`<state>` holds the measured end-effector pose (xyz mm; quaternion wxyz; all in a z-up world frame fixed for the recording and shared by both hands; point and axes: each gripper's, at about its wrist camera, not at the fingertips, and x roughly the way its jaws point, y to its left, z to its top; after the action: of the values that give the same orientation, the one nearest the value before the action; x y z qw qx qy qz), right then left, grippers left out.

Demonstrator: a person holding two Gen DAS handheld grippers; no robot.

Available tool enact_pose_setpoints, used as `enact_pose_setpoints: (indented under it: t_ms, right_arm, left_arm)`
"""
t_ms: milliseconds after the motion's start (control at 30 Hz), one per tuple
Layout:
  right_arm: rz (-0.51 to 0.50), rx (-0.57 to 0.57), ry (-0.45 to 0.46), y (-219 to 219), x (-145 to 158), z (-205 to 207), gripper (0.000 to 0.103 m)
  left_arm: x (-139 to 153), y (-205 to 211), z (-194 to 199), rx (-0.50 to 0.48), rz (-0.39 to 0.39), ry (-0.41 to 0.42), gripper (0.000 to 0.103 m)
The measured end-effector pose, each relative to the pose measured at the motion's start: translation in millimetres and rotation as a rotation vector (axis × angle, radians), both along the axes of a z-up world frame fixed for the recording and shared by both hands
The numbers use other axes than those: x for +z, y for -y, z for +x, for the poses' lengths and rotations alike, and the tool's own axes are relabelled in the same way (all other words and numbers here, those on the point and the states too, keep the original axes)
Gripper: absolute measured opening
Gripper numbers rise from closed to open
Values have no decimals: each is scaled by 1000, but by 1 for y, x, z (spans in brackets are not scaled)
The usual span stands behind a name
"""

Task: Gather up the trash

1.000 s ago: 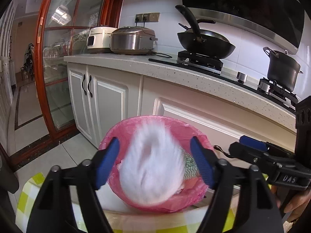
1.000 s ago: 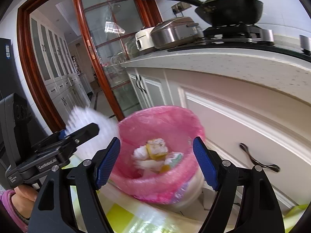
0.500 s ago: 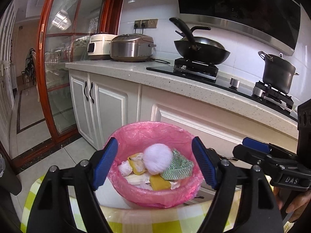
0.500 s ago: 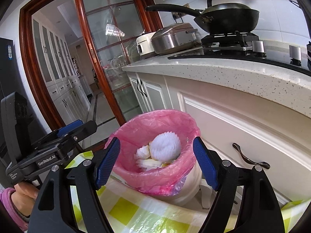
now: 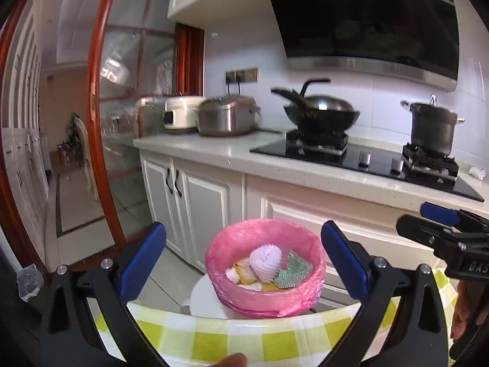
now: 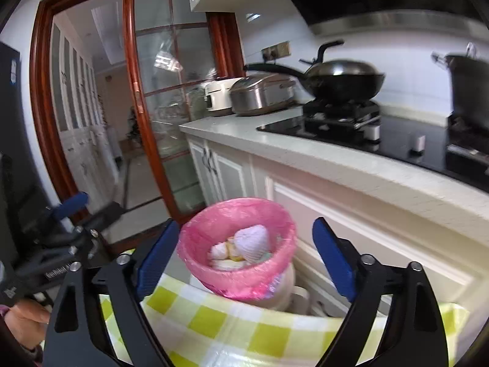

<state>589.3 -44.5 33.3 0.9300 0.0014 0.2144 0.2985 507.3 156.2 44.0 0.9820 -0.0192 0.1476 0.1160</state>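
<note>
White foam fruit net (image 5: 265,258) lying in the pink-lined bin (image 5: 314,270), on top of the other rubbish: yellow peel scraps (image 5: 243,275) to its left, a green zigzag-patterned wrapper (image 5: 292,270) to its right. Long axis roughly level and slightly slanted, narrower end toward the upper right in the left wrist view, rounded end toward the lower left; resting on its side, not upright. Bin standing just past the edge of the tabletop with the yellow-green checked cloth (image 5: 275,341), close against the white cabinet front (image 5: 305,214) under the stove.

Judged from this: that drop done, with several pieces already in the bin. No further trash visible on the strip of cloth in view, though most of the tabletop hidden, so remaining work impossible to tell. A small crumpled white scrap (image 5: 477,172) beside the stove, perhaps trash; too small to say.

Left tongs (image 5: 243,258) spread wide, just opened further, nothing between them, framing the bin from above and short of it. Right tongs (image 6: 244,252) likewise spread, also just widened, holding nothing.
</note>
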Motion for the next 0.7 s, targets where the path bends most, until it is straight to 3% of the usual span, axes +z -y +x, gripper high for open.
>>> enact_pose_setpoints:
  t_ms: [167,367,700]
  right_arm:
    - [-77,-70,-27,7,14,-34,85]
    - [-54,-116,-61,22,28,-76,85]
    - [-101,-108,-54,30,38,-142,85]
  left_arm:
    - [20,0,-40,1,-36,19,98]
    - [36,2,-82,11,-92,3,98]
    - [48,30,-139,15,-25,-43,98]
